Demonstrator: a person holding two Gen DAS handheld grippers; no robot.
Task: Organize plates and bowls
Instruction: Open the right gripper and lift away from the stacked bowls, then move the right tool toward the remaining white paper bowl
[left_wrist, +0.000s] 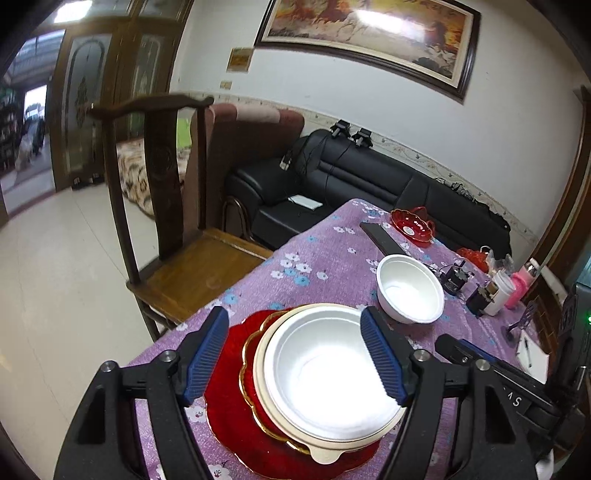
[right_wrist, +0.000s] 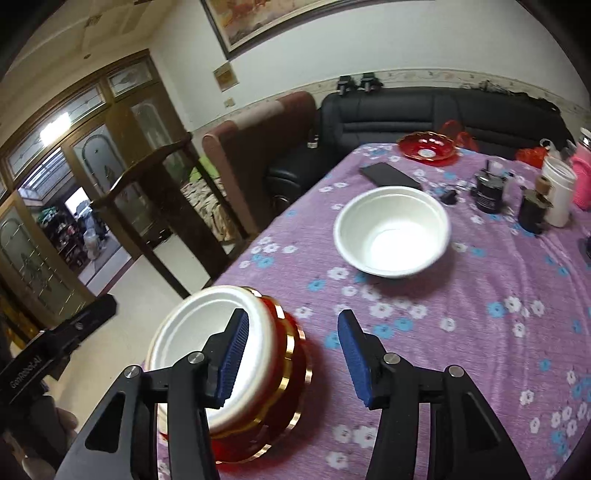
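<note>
A stack stands near the table's left edge: wide red plates with gold rims (left_wrist: 236, 417), a cream dish (left_wrist: 332, 450), and a white foam bowl (left_wrist: 325, 373) on top. My left gripper (left_wrist: 293, 325) hovers over this bowl, open, and its blue pads (left_wrist: 207, 354) touch nothing. In the right wrist view the stack (right_wrist: 199, 328) lies at lower left. My right gripper (right_wrist: 291, 321) is open, one finger in front of the bowl and the other over the cloth. A second white bowl (right_wrist: 393, 230) (left_wrist: 410, 290) sits alone further in. A small red dish (right_wrist: 428, 146) (left_wrist: 413, 225) rests at the far end.
The purple flowered tablecloth (right_wrist: 461, 332) covers the table. A black phone (right_wrist: 389, 175), dark jars (right_wrist: 489, 192), a white cup (right_wrist: 557, 192) and a pink bottle (right_wrist: 581, 181) crowd the far right. A wooden chair (left_wrist: 177, 206) and a black sofa (left_wrist: 369, 184) stand beyond the left edge.
</note>
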